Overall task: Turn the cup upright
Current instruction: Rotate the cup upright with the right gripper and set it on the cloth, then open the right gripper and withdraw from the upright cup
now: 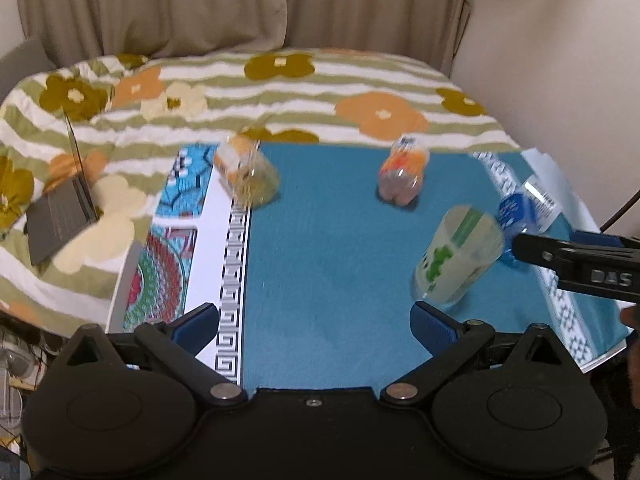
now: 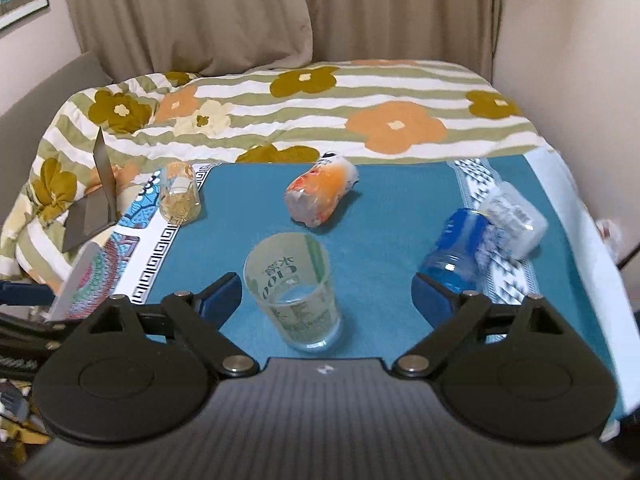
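A frosted glass cup with green print stands upright on the blue mat, mouth up. It sits between the open jaws of my right gripper, touching neither finger. In the left wrist view the same cup is at the right, just beyond the right fingertip of my left gripper, which is open and empty. My right gripper's body shows at the right edge there.
An orange bottle and a blue bottle lie on the mat. A small yellowish glass stands at the mat's left edge. An open laptop rests on the flowered blanket to the left. Curtains hang behind.
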